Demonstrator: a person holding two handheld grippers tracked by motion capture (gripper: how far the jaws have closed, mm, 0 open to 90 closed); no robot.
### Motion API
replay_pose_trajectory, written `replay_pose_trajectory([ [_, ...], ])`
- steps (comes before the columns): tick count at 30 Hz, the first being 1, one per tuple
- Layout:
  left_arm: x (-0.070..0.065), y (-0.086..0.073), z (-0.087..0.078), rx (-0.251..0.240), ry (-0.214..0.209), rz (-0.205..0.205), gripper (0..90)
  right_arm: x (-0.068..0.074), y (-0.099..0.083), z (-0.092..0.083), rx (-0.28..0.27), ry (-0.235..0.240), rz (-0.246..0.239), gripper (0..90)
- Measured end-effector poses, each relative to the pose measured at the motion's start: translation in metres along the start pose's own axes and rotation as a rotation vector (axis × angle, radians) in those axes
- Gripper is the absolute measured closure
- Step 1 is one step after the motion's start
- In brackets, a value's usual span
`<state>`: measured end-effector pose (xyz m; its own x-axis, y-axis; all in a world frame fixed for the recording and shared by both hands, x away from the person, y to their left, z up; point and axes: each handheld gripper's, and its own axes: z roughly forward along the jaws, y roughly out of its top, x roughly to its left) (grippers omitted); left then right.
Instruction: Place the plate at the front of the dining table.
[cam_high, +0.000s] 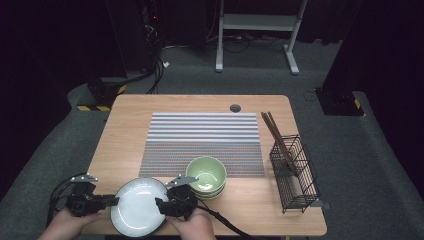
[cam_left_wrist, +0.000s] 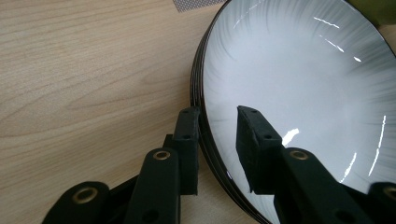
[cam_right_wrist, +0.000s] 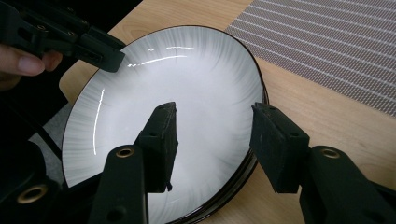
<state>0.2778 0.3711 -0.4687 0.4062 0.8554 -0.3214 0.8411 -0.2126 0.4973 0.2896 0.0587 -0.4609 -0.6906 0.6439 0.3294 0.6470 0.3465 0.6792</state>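
The plate (cam_high: 138, 206) lies on the table's (cam_high: 125, 125) near edge, not yet lifted: the left gripper (cam_left_wrist: 217, 133) and right gripper (cam_right_wrist: 212, 140) both straddle its rim, fingers still apart, ungripped.

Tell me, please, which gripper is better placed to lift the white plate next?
Probably the left gripper: its jaws straddle the white plate's rim, one outside and one over the inner face. The right gripper's jaws also span the rim but stand wider apart.
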Motion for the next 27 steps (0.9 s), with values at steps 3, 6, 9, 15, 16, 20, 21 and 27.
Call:
replay_pose_trajectory([
  [3, -0.0005, 0.0003, -0.0001, 0.001, 0.006, 0.008, 69.2, -0.0012, 0.0001, 0.0012, 0.007, 0.015, 0.028, 49.9],
  [6, -0.0003, 0.0, -0.0008, -0.001, 0.003, 0.004, 69.3, -0.0013, 0.0, 0.0015, 0.015, 0.011, 0.058, 47.7],
  [9, -0.0002, -0.0006, -0.0007, 0.002, 0.002, 0.005, 69.3, -0.0035, -0.0006, 0.0026, 0.022, 0.039, 0.09, 46.1],
  [15, 0.0018, -0.0028, 0.0008, 0.011, -0.003, 0.005, 69.3, -0.0045, 0.0, 0.0047, 0.043, 0.05, 0.142, 46.4],
  [16, 0.0015, -0.0032, 0.001, 0.01, -0.007, -0.003, 69.3, -0.0049, 0.0003, 0.0052, 0.051, 0.055, 0.155, 46.3],
  [20, 0.0017, -0.0038, 0.0005, 0.008, -0.012, -0.004, 69.3, -0.0059, 0.0014, 0.0059, 0.062, 0.086, 0.184, 46.4],
  [21, 0.0016, -0.0038, 0.0004, 0.008, -0.012, -0.004, 69.2, -0.0056, 0.0018, 0.0059, 0.067, 0.096, 0.198, 46.8],
  [27, 0.0022, -0.0034, -0.0002, 0.005, -0.014, 0.0, 69.1, -0.0081, 0.0015, 0.0044, 0.057, 0.058, 0.193, 46.0],
])
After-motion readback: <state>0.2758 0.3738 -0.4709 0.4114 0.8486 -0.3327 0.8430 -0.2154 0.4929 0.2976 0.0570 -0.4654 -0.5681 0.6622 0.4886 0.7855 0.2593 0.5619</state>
